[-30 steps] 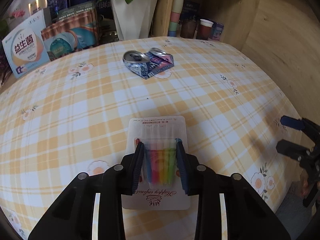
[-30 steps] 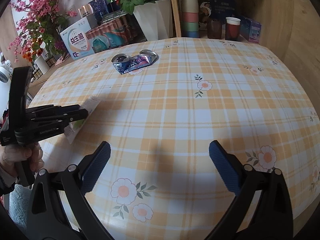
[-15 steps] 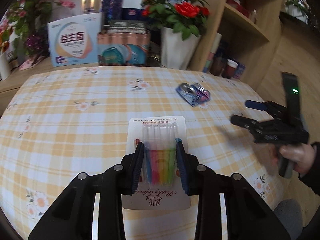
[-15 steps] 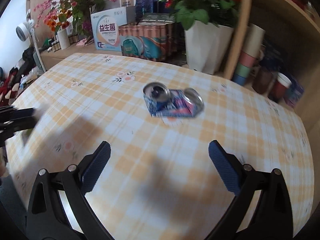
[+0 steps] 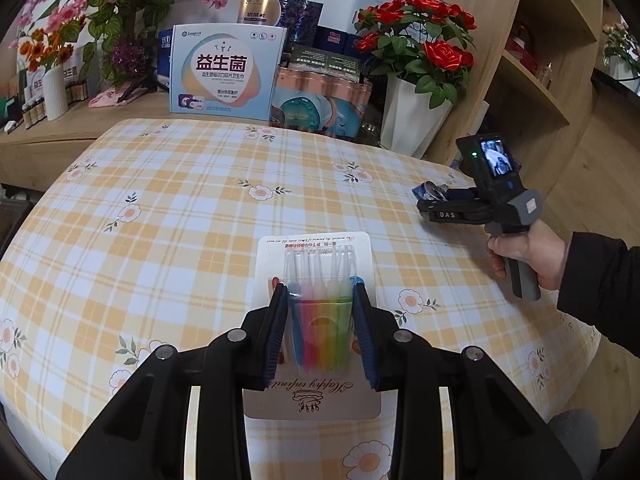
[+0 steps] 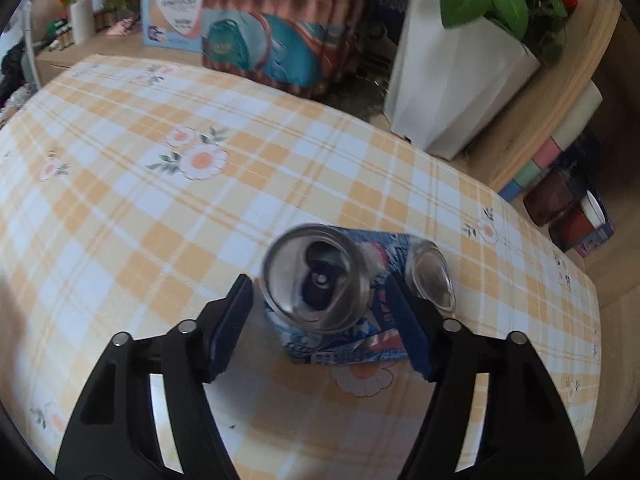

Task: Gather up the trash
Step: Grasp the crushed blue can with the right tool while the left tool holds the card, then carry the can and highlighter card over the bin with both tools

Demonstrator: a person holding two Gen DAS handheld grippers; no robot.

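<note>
Left gripper (image 5: 320, 320): blue-padded fingers (image 5: 276, 332) closed partway onto the clear blister of a white card pack of coloured candles (image 5: 316, 276), one pad on each side of the bubble, both touching it. The card runs forward past the fingertips and back beneath the gripper body; whether it rests on the checked yellow tablecloth (image 5: 180, 208) or is lifted off it cannot be told from this view. Right gripper (image 6: 324, 312): jaws set fairly wide, straddling a crushed blue drink can (image 6: 320, 276) that lies on the cloth. The can's open silver top faces back between the fingers; its folded body and other end extend past the right finger. Left pad stands just beside the can, gap visible; right pad at the can's body, contact unclear because of blur. Seen from the left wrist, the right gripper sits well ahead and to the right, hand (image 5: 524, 252) on its grip, can (image 5: 432, 191) at its fingertips. Beyond both grippers, off the table's far edge: white planter (image 6: 452, 80) of red roses, a printed box (image 5: 226, 70).
</note>
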